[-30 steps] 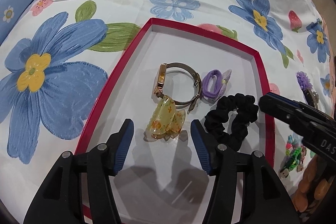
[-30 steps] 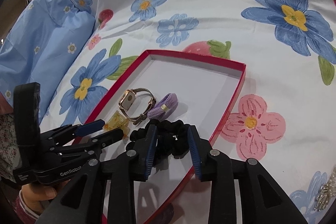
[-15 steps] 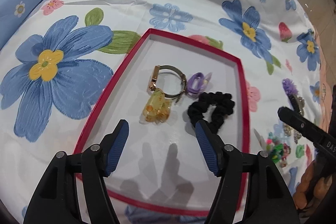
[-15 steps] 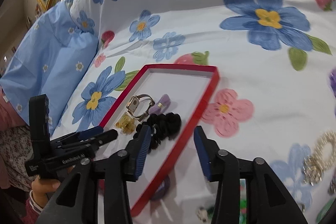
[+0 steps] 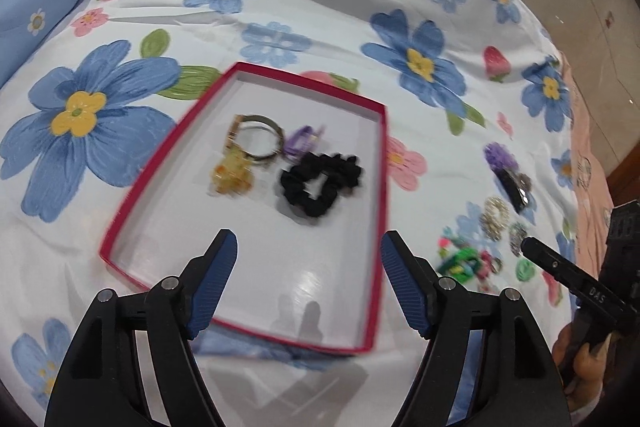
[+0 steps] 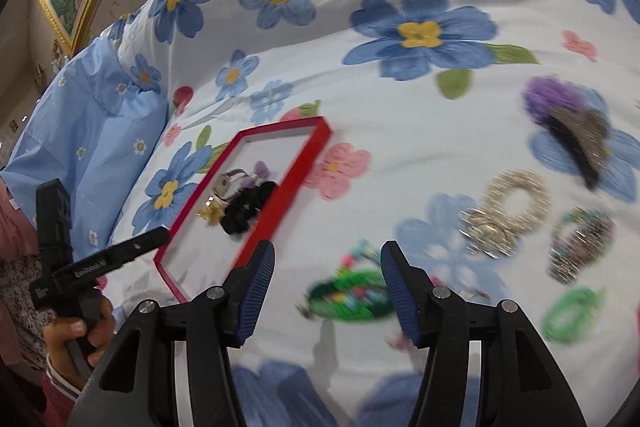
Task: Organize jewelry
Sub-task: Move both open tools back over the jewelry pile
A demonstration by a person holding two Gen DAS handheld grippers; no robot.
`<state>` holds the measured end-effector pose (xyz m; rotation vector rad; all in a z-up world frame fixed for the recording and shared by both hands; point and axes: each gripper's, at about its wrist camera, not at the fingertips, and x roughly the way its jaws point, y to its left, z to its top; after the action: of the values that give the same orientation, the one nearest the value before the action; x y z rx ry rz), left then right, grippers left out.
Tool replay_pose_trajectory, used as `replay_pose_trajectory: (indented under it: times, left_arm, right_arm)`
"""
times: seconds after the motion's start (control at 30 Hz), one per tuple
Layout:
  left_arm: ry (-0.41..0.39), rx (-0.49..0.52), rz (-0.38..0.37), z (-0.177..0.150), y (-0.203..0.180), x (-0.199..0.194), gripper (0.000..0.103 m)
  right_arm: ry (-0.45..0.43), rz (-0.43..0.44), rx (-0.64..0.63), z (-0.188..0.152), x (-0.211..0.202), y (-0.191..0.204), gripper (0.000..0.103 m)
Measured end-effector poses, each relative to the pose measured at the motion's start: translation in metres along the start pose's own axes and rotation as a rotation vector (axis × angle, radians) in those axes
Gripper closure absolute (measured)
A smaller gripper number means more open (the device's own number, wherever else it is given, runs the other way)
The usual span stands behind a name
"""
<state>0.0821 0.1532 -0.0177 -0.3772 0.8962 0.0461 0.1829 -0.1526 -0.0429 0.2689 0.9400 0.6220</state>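
Jewelry is partly sorted: four pieces lie in the red tray; loose pieces remain at three o'clock. Both grippers are spread, empty.

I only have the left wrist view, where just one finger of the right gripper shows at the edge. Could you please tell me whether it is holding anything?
Observer: No. The right wrist view shows the right gripper open and empty.
Operator: Thank you. What is it pointing at?
Observer: A blurred green beaded piece lies on the bedspread between and just beyond its fingertips, outside the red tray.
Operator: And what is behind my own camera?
Observer: A bare hand is wrapped around the handle of the left gripper.
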Motion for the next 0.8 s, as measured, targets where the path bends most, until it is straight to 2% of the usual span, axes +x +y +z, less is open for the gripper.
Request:
replay_pose_trajectory:
  times: [0.33, 0.8]
  left_arm:
    - [0.029, 0.073, -0.056, -0.016, -0.045, -0.001, 0.029]
    - [0.092, 0.208, -0.096, -0.034, -0.104, 0.021, 0.029]
  right_arm:
    - [-0.034, -0.075, 0.061, -0.026, -0.041, -0.041, 0.045]
    - [-0.065, -0.146, 0.134, -0.045, -0.065, -0.082, 0.042]
